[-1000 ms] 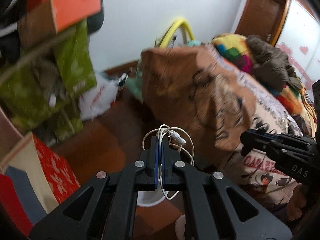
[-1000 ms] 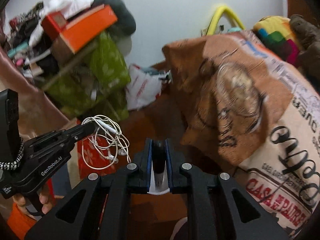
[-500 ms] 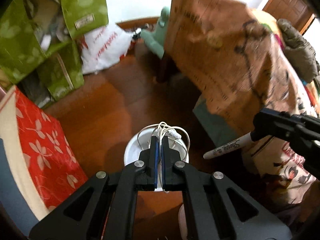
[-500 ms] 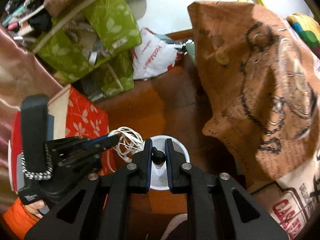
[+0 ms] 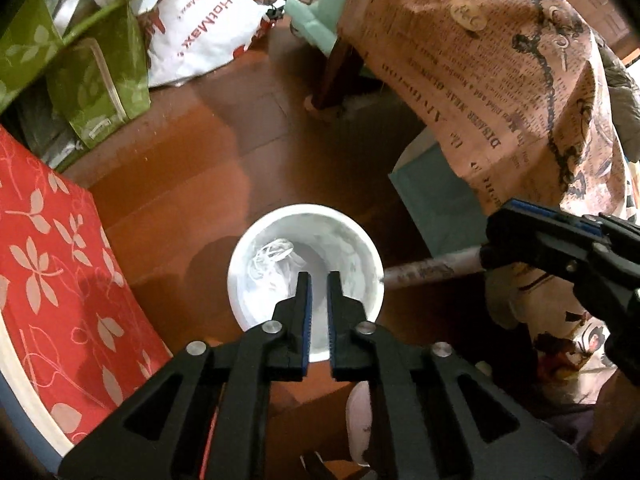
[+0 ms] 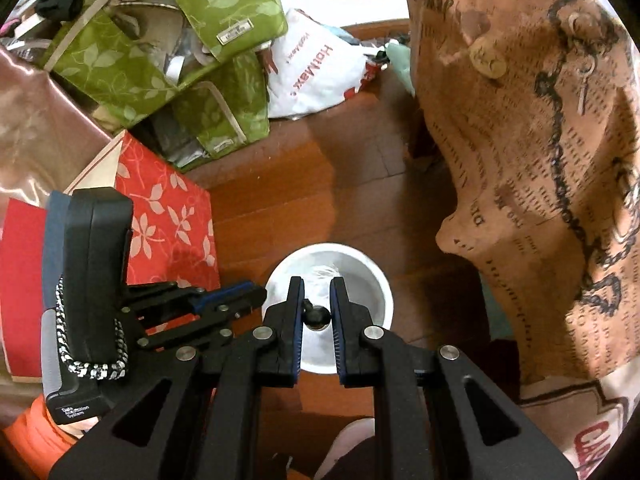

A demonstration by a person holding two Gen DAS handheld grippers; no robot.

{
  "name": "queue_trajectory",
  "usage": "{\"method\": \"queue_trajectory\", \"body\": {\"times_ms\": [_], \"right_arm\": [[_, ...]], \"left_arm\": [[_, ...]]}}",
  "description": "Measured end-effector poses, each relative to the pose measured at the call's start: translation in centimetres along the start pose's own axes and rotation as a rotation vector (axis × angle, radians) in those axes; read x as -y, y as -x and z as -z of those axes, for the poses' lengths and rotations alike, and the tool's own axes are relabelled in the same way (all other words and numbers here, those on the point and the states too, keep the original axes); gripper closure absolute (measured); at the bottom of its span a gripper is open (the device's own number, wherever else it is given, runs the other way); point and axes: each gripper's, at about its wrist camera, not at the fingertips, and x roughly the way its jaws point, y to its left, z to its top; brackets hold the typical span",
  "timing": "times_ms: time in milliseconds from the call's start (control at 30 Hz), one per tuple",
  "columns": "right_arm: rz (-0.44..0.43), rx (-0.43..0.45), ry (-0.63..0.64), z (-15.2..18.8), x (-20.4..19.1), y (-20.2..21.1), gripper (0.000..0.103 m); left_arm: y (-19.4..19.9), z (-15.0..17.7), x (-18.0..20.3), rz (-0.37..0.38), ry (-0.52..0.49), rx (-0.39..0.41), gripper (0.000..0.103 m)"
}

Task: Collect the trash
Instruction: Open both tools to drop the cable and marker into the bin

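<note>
A white round bin (image 5: 362, 246) stands on the wooden floor below both grippers; it also shows in the right wrist view (image 6: 380, 276). A tangle of white earphone cable (image 5: 270, 258) lies inside it. My left gripper (image 5: 317, 280) hangs over the bin, jaws slightly apart and empty. My right gripper (image 6: 316, 286) is over the bin and holds a marker pen (image 6: 317, 317) end-on between its pads. In the left wrist view the marker (image 5: 432, 268) sticks out from the right gripper toward the bin's rim.
A red floral box (image 5: 52, 264) lies left of the bin. Green leaf-print bags (image 6: 168, 44) and a white plastic bag (image 6: 312, 68) sit behind. A cloth-covered table (image 5: 500, 72) and a teal box (image 5: 436, 204) stand at right. My shoe (image 5: 360, 420) is near the bin.
My left gripper opened and dropped the earphone cable into the bin. Both grippers tilted further down over the bin, the right one still holding the marker.
</note>
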Motion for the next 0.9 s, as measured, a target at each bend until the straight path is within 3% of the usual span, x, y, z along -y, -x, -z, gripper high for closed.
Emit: {"method": "queue_trajectory", "body": {"times_ms": [100, 233, 533, 900], "right_arm": [[-0.023, -0.021, -0.034, -0.1, 0.6, -0.3, 0.075], [-0.003, 0.003, -0.058, 0.1, 0.9, 0.6, 0.061], [0.051, 0.072, -0.016, 0.7, 0.4, 4.2, 0.061], [0.070, 0.248, -0.032, 2.8, 0.6, 13.7, 0.061]], "left_arm": [[0.4, 0.1, -0.1, 0.000, 0.005, 0.006, 0.077], [1.5, 0.1, 0.0, -0.015, 0.002, 0.034, 0.075], [6.7, 0.3, 1.5, -0.058, -0.050, 0.129, 0.075], [16.0, 1.3, 6.4, -0.068, -0.133, 0.307, 0.075]]}}
